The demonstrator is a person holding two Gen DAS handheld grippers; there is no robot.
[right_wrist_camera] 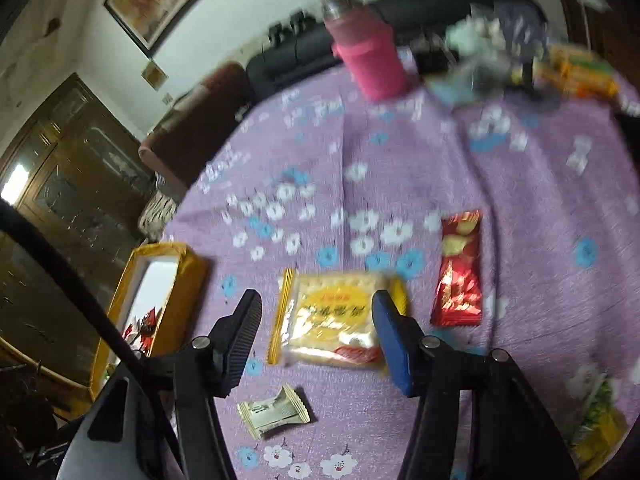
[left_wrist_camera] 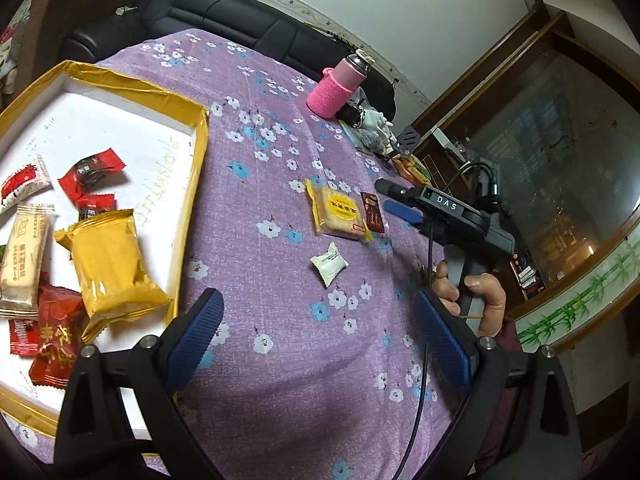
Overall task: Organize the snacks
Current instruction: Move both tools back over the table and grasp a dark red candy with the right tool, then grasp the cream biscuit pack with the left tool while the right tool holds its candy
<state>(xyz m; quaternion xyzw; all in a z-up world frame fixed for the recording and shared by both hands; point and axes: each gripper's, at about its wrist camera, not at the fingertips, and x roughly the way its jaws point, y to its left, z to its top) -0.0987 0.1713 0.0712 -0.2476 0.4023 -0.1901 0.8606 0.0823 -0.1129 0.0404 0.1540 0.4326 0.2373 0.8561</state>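
Note:
A yellow-edged cracker packet (left_wrist_camera: 339,213) lies on the purple flowered cloth, with a small dark red snack (left_wrist_camera: 372,212) beside it and a white candy (left_wrist_camera: 329,263) nearer me. My right gripper (left_wrist_camera: 390,197) is open just right of the packet. In the right wrist view my right gripper (right_wrist_camera: 318,304) is open with the cracker packet (right_wrist_camera: 332,322) between its fingers, the red snack (right_wrist_camera: 460,270) to its right and the white candy (right_wrist_camera: 274,410) below. My left gripper (left_wrist_camera: 316,314) is open and empty over the cloth, right of the yellow-rimmed box (left_wrist_camera: 196,168) that holds several snacks.
A pink bottle (left_wrist_camera: 340,86) stands at the table's far side, with a pile of small items (left_wrist_camera: 374,128) and orange packets (left_wrist_camera: 412,168) to its right. A black sofa (left_wrist_camera: 224,12) lies behind the table. More packets (right_wrist_camera: 596,428) lie at the right edge.

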